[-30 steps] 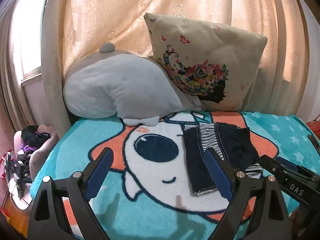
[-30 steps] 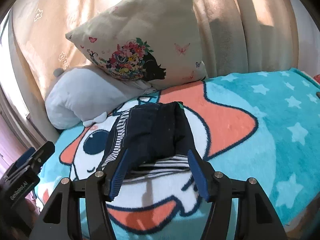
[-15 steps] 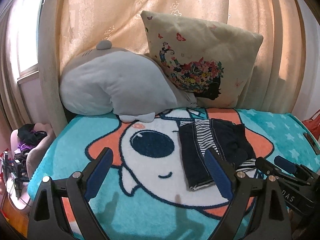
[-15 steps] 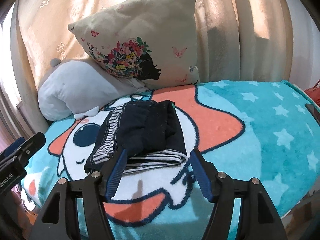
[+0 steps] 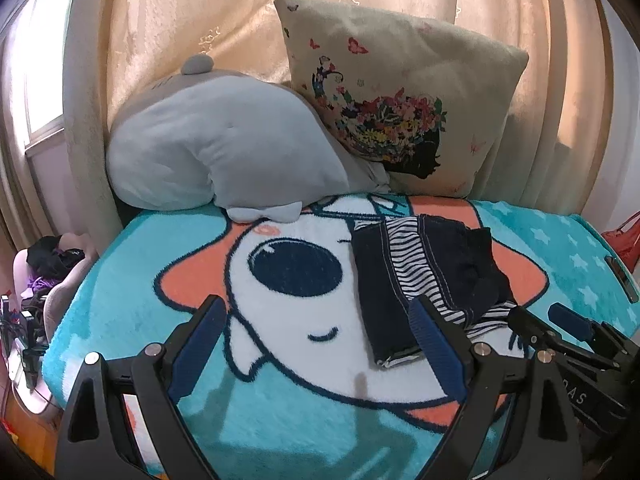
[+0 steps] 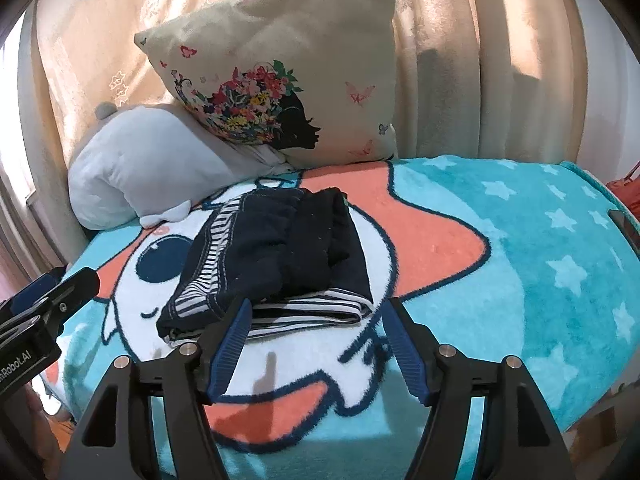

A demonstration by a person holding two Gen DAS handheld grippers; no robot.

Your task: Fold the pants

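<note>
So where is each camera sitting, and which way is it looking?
Left wrist: on the left gripper, looking forward and down over the blanket; its open fingers show, with the right gripper at the right edge.
Right wrist: on the right gripper, aimed at the folded pants; its fingers show, jaws opening with nothing between them, left gripper at the left edge.
Both see the pants, the floral pillow, the grey plush and the curtain.

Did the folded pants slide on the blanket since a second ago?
No. The folded pants lie in the same place on the blanket, just right of the cartoon dog's eye. Only the camera views shifted.
</note>
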